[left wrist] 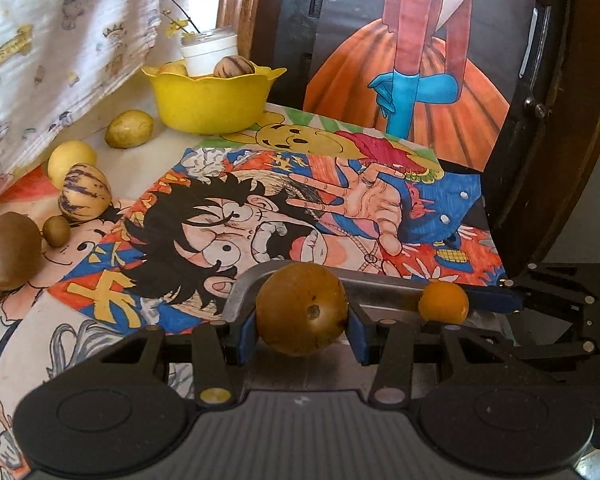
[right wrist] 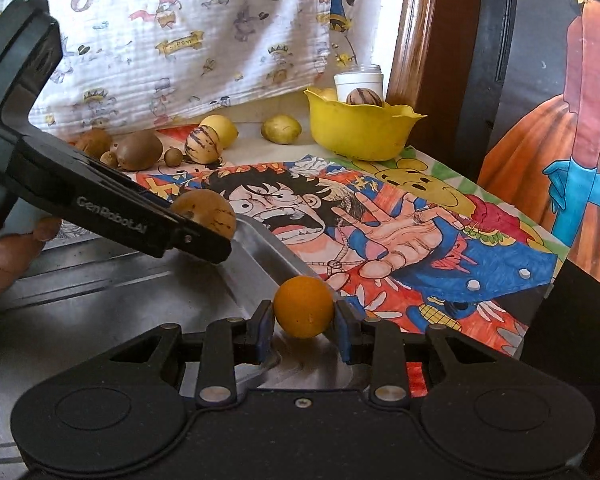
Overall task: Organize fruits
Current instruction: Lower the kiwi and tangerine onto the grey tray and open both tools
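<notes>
**Two fruits pinched over a steel tray**

Nearest, the left tongs pinch a round brown fruit, smooth-skinned with a dark dimple, between blue pads. The right tongs pinch a small orange fruit, matte and spherical. Both fruits hang over the corner of a brushed metal tray whose raised rim curves beneath them.

Beyond the tray, coloured cartoon drawings on paper cover the tabletop. Along its left side lies a loose row of fruits: a brown oval kiwi, a striped cream melon-like fruit, a pale yellow one and a yellowish oval one.

Farthest, a yellow plastic bowl with a scalloped rim holds a striped fruit, a yellowish fruit and a white jar. A printed white cloth hangs behind.
</notes>
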Demonstrator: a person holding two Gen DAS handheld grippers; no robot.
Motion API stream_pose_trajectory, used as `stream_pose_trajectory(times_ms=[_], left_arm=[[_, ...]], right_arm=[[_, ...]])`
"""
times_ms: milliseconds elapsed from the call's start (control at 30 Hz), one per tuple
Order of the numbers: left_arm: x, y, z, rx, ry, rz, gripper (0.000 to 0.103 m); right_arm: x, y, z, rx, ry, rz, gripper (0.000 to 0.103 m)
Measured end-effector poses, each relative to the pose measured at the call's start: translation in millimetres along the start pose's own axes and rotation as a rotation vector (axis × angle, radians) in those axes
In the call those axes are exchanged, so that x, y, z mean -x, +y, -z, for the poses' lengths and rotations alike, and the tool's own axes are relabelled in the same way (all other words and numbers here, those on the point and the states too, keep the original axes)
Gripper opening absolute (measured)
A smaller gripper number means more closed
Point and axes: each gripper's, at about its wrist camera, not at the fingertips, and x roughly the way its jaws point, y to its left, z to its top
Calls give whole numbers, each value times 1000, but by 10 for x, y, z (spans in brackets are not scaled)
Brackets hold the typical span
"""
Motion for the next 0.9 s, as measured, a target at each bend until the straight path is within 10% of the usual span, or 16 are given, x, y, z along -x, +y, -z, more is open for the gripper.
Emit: stream_pose_trajectory(times_ms=[333,500,900], left_arm=[[-57,59,-7,47,30,30,53],[27,66,-38,66,5,37,70],[760,141,-61,98,-130,-25,102]], right_arm=[[20,21,17,0,14,9,41],[145,-9,-59,-29,17,12,52],[824,283,-280,-53,-92,69,99]])
